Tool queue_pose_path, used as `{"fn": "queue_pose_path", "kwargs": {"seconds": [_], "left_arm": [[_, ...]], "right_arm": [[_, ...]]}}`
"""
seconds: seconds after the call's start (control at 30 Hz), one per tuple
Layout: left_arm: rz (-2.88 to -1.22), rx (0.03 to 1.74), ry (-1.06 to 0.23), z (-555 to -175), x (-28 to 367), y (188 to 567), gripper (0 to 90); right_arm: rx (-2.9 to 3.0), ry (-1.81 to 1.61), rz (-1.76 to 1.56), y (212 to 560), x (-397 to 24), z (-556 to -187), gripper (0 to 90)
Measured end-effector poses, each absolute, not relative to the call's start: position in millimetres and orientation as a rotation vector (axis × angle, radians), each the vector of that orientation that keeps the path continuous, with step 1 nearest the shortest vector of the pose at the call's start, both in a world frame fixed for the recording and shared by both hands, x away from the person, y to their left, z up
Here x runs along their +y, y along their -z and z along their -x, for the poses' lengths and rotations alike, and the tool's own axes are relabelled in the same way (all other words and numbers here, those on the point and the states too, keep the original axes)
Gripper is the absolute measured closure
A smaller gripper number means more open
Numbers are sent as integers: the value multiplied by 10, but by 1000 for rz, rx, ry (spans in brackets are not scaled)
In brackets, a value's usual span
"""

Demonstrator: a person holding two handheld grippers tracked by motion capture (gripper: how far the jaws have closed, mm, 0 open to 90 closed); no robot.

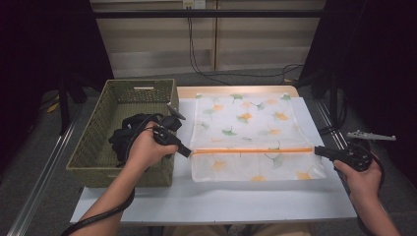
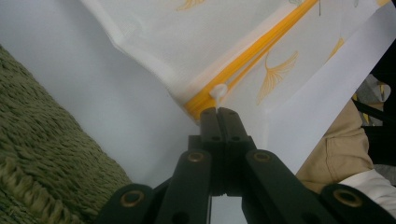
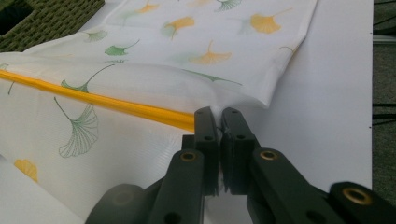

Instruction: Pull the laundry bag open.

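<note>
Item: bag [image 1: 248, 132], white mesh with leaf print, lying flat on the table [image 1: 216, 204], stretched between the two grippers.

Zip [image 1: 253, 150]: orange, running straight from one pair of jaws to the other. It looks closed along its whole visible length.

Left gripper [image 1: 188, 152]: jaws pressed together on the white pull [image 2: 218, 91] at the zip's end, directly ahead of the tips in the left gripper view.

Right gripper [image 1: 318, 150]: jaws nearly together, pinching the bag's fabric edge at the zip's far end; the orange line stops just left of the tips in the right gripper view [image 3: 218, 117].

Basket [image 1: 123, 132]: green woven, beside and behind the left jaws, holding dark clothes [image 1: 129, 133].

Status, as judged: the bag is anchored at one end and the slider gripped at the other, so the hold is set. Opening the zip appears not yet begun; the pull towards the right jaws remains, and the clothes are still in the basket.
</note>
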State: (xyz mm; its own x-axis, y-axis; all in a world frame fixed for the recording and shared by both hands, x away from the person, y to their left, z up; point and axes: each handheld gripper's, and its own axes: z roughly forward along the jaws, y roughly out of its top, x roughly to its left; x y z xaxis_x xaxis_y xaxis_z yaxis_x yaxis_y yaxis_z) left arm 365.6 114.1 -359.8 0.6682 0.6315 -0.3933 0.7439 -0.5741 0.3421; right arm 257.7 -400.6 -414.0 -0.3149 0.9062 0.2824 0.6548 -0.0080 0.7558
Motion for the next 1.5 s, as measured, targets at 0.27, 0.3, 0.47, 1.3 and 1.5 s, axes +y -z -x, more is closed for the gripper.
{"fn": "queue_pose_path", "kwargs": {"seconds": [0.27, 0.3, 0.47, 1.3, 1.5], "left_arm": [[-2399, 1078, 293, -3669, 1213, 3536, 900], [-2392, 1083, 288, -3666, 1217, 3533, 900], [-2395, 1078, 293, -3668, 1234, 3523, 900], [-2380, 1069, 336, -3639, 1211, 3597, 900], [-2358, 1069, 338, -3637, 1177, 3618, 900]], "right_arm": [[1970, -1227, -1641, 4142, -4032, -2571, 864], [1967, -1228, -1642, 4144, -4032, -2570, 864], [1974, -1224, -1640, 4146, -4016, -2573, 864], [2031, -1213, -1659, 4239, -3949, -2589, 848], [2054, -1196, -1645, 4253, -3928, -2594, 824]]}}
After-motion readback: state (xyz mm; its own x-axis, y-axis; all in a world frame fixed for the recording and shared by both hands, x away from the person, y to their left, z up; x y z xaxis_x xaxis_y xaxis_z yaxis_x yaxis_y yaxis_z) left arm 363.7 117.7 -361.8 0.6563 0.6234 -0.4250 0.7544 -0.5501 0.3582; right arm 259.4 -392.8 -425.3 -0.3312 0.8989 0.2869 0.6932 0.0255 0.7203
